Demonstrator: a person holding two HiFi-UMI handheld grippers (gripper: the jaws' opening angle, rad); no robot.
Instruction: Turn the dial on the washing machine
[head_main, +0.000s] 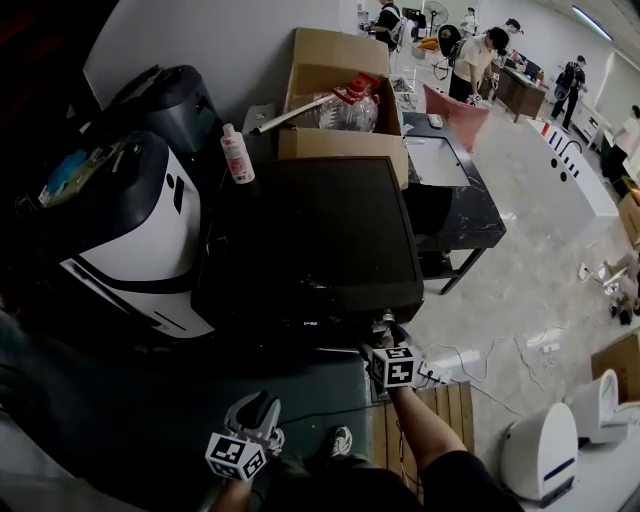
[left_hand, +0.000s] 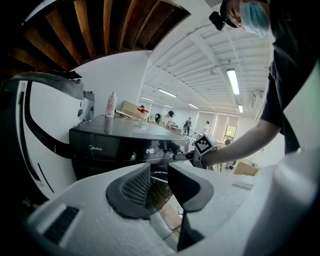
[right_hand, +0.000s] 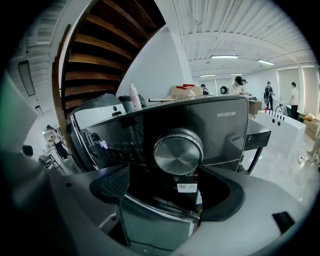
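Observation:
The black washing machine (head_main: 310, 240) stands in the middle of the head view, its control panel facing me. Its round silver dial (right_hand: 178, 152) fills the centre of the right gripper view, on the panel's right part. My right gripper (right_hand: 167, 192) is open right in front of the panel, jaws spread wide just below the dial and not closed on it. In the head view, that right gripper (head_main: 390, 345) sits at the machine's front right corner. My left gripper (head_main: 250, 425) hangs lower and further back, open with nothing between its pads (left_hand: 132, 190). It looks at the washing machine (left_hand: 125, 145) and at the right gripper (left_hand: 200, 150).
A white-and-black appliance (head_main: 130, 230) stands against the machine's left side. A bottle (head_main: 237, 155), a cardboard box (head_main: 340, 90) and a clear jug (head_main: 345, 110) sit behind it. A black table (head_main: 450, 200) is at the right. A power strip (head_main: 440, 370) and a wooden pallet (head_main: 425, 420) lie on the floor.

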